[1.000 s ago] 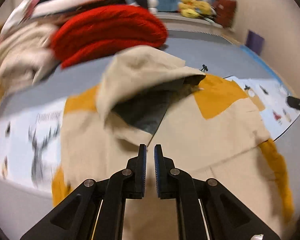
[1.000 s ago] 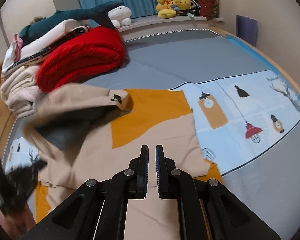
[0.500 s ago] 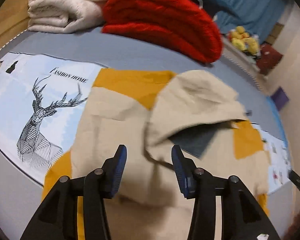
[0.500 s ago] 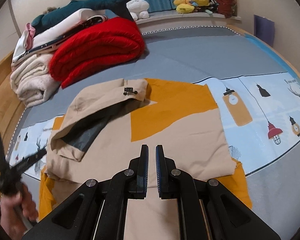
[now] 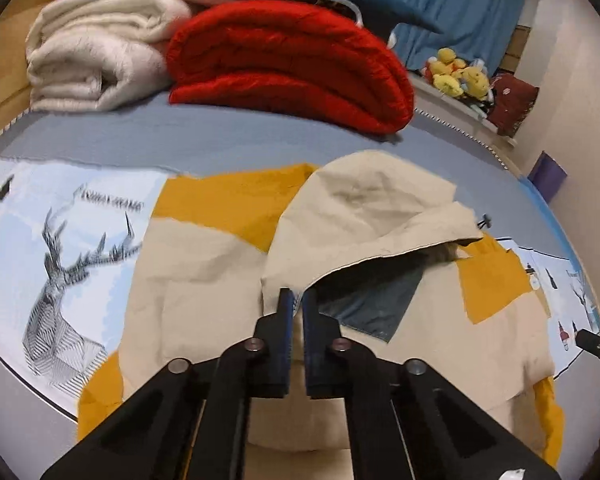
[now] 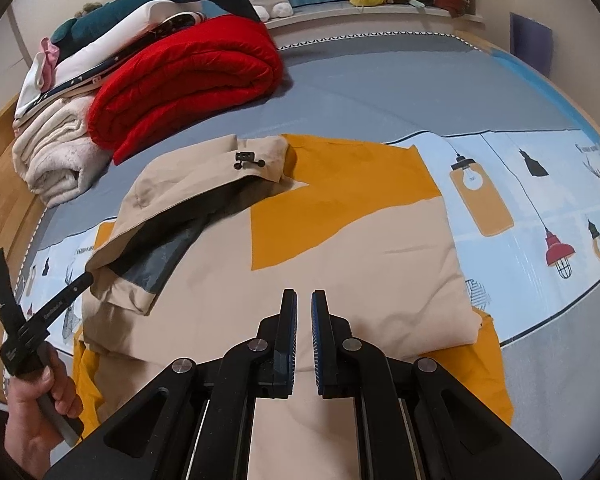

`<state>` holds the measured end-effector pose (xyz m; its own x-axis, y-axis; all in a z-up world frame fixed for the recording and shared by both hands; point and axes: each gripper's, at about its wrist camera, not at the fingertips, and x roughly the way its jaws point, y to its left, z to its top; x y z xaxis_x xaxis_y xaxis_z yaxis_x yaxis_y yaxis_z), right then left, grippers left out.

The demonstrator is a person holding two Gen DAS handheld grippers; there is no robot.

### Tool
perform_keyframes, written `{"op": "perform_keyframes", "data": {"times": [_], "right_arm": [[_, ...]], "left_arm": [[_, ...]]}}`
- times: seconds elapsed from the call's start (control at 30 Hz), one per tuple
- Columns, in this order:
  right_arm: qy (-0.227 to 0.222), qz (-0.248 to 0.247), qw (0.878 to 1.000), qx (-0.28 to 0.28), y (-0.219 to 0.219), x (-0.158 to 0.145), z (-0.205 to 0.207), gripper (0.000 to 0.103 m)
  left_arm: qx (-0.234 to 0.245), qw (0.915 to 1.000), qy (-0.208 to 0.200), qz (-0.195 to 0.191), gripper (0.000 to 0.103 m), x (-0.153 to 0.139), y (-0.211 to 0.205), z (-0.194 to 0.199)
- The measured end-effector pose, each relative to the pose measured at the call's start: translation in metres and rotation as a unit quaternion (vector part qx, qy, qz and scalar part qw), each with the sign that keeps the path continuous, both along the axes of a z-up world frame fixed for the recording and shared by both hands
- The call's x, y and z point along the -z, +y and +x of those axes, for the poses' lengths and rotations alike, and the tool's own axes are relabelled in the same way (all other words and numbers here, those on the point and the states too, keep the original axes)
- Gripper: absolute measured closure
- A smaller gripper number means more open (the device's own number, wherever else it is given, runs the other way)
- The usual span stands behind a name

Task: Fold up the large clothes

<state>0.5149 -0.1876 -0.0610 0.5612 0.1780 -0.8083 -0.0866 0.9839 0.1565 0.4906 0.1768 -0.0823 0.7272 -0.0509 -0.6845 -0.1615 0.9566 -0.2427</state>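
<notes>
— Where's the jacket from my seat?

— Flat on the bed, beige and mustard, straight ahead of both tools; its hood is flopped forward over the chest, the dark lining showing under its rim.

— Which tool is nearer the hood?

— My left gripper, by a long way; its tips sit right at the hood's near edge, by the lower corner of the opening; jaws narrow, only a slit between them, and I can't tell whether any cloth is pinched in there. In the right view the same tool reaches that corner from the left.

— And the right gripper?

— Hanging above the middle of the chest, well short of the hood; jaws narrow too, holding nothing that I can see.

— How does the hood run?

— Its rim goes diagonally, from the left jaws up and away toward the toggle at the far end; I judge any hood move is the left's to make.
</notes>
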Motion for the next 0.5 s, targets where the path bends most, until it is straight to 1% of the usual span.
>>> {"op": "perform_keyframes", "data": {"times": [0.03,0.07,0.1,0.13,0.2,0.23,0.27,0.3,0.33,0.37,0.4,0.43,0.47,0.5], "right_arm": [[0.001,0.002,1.0,0.002,-0.001,0.0,0.0,0.094],[0.001,0.004,1.0,0.003,-0.002,0.0,0.0,0.094],[0.0,0.006,1.0,0.005,-0.003,-0.001,0.001,0.094],[-0.001,0.008,1.0,0.007,-0.004,-0.002,0.001,0.094],[-0.005,0.013,1.0,0.01,-0.005,-0.003,0.002,0.094],[-0.006,0.015,1.0,0.011,-0.005,-0.004,0.003,0.094],[-0.008,0.016,1.0,0.013,-0.005,-0.005,0.003,0.094],[-0.011,0.018,1.0,0.017,-0.006,-0.006,0.003,0.094],[-0.013,0.02,1.0,0.02,-0.007,-0.006,0.003,0.089],[-0.015,0.025,0.999,0.022,-0.008,-0.007,0.002,0.086],[-0.017,0.031,0.999,0.024,-0.009,-0.008,0.002,0.081],[-0.018,0.036,0.999,0.025,-0.011,-0.008,0.002,0.079],[-0.02,0.04,0.999,0.025,-0.012,-0.009,0.003,0.079],[-0.021,0.045,0.998,0.026,-0.013,-0.01,0.003,0.078]], "left_arm": [[0.003,0.9999,-0.012,-0.001,0.103,-0.008,-0.002,-0.003],[0.015,0.9991,-0.037,-0.01,0.103,-0.026,-0.006,-0.011],[0.023,0.9984,-0.05,-0.015,0.103,-0.035,-0.011,-0.015],[0.046,0.9961,-0.071,-0.022,0.103,-0.053,-0.023,-0.026],[0.087,0.9917,-0.089,-0.032,0.103,-0.067,-0.045,-0.039],[0.13,0.9863,-0.086,-0.052,0.103,-0.071,-0.066,-0.048],[0.167,0.9805,-0.072,-0.074,0.103,-0.07,-0.082,-0.052],[0.192,0.9753,-0.061,-0.091,0.103,-0.067,-0.092,-0.054],[0.23,0.966,-0.037,-0.112,0.103,-0.062,-0.107,-0.056],[0.27,0.9553,0.001,-0.121,0.101,-0.055,-0.124,-0.057],[0.286,0.9511,0.019,-0.115,0.1,-0.051,-0.132,-0.057],[0.291,0.9497,0.024,-0.113,0.1,-0.05,-0.133,-0.057],[0.288,0.9501,0.027,-0.117,0.097,-0.049,-0.129,-0.056],[0.274,0.9528,0.026,-0.129,0.094,-0.048,-0.12,-0.052]]}}
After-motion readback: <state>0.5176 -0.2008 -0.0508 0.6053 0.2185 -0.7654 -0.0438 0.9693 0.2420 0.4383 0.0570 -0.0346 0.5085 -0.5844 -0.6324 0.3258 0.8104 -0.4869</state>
